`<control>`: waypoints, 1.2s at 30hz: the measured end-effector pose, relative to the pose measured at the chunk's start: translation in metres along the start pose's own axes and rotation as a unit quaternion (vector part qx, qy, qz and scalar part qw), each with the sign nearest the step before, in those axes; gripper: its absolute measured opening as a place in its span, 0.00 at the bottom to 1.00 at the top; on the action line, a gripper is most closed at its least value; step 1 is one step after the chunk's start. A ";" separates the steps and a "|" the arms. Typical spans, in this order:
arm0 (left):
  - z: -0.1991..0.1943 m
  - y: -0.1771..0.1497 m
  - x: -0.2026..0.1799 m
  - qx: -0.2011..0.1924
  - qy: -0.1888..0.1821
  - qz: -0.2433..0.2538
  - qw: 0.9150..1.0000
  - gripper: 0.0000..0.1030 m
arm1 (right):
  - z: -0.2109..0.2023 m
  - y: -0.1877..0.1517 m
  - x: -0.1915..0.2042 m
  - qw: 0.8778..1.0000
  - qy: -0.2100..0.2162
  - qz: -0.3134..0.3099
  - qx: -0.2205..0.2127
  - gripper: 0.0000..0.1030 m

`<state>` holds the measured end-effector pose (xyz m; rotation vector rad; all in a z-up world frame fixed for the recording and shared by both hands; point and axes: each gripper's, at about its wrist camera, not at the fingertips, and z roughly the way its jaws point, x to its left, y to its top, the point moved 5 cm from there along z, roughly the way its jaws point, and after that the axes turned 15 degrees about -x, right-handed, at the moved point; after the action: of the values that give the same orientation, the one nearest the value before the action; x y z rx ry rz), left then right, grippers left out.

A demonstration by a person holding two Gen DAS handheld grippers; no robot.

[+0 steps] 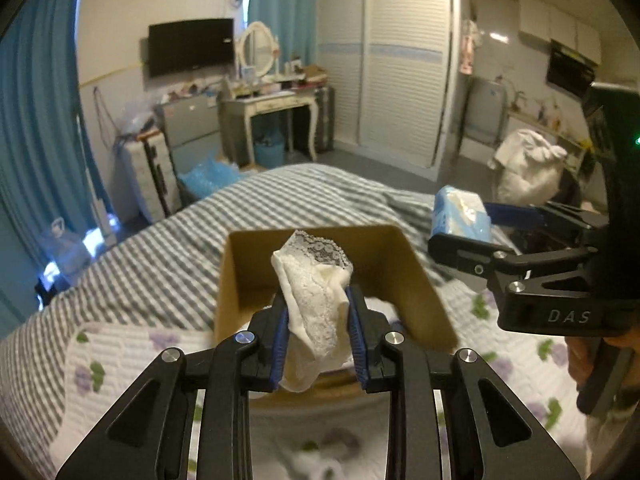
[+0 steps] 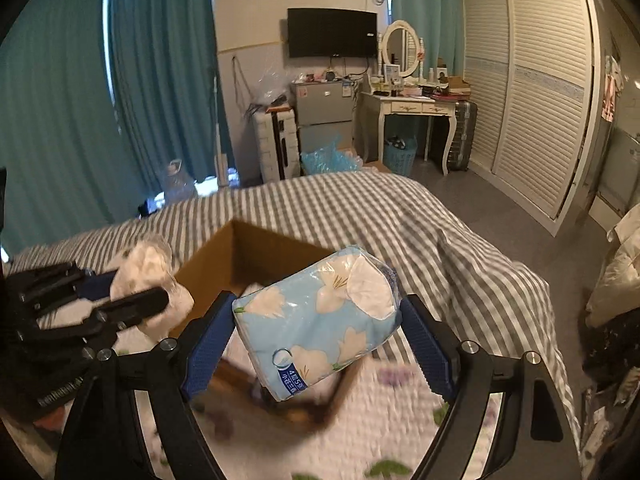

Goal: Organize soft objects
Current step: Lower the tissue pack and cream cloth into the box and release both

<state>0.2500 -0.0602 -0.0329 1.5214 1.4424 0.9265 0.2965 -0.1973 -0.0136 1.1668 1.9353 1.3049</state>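
My left gripper is shut on a white lace cloth and holds it above the near edge of an open cardboard box on the bed. My right gripper is shut on a blue flowered tissue pack, held over the same box. In the left wrist view the right gripper with the tissue pack is at the box's right side. In the right wrist view the left gripper with the cloth is at the box's left.
The box sits on a white quilt with purple flowers over a grey striped bedspread. Beyond the bed stand a dressing table, a wardrobe, teal curtains and a white bundle at the right.
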 end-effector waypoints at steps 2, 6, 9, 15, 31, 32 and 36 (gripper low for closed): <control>0.014 -0.006 0.004 0.005 0.000 0.002 1.000 0.25 | 0.017 0.002 0.002 1.000 -0.003 0.006 0.000 0.81; 0.038 -0.021 0.005 0.013 -0.006 0.011 1.000 0.28 | 0.048 -0.003 0.003 1.000 -0.009 0.022 0.004 0.84; 0.049 -0.030 0.003 0.025 -0.006 0.022 0.999 0.68 | 0.059 -0.009 -0.003 0.999 -0.022 0.041 -0.001 0.98; 0.032 -0.032 0.012 0.011 0.025 0.028 0.999 0.81 | 0.055 -0.008 -0.001 0.999 -0.035 0.027 -0.003 0.98; -0.176 0.031 0.048 -0.132 0.073 0.055 0.987 0.84 | -0.113 0.043 0.091 0.998 -0.027 -0.046 -0.041 1.00; -0.184 0.025 0.051 -0.137 0.083 0.063 0.985 0.84 | -0.119 0.037 0.097 0.998 -0.022 -0.044 -0.038 1.00; -0.192 -0.012 0.071 -0.119 0.079 0.027 0.989 0.84 | -0.128 -0.004 0.121 0.999 -0.005 -0.038 -0.011 1.00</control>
<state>0.0746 0.0257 0.0286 1.3400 1.3509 1.2294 0.1341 -0.1519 0.0384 1.0762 1.9338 1.2749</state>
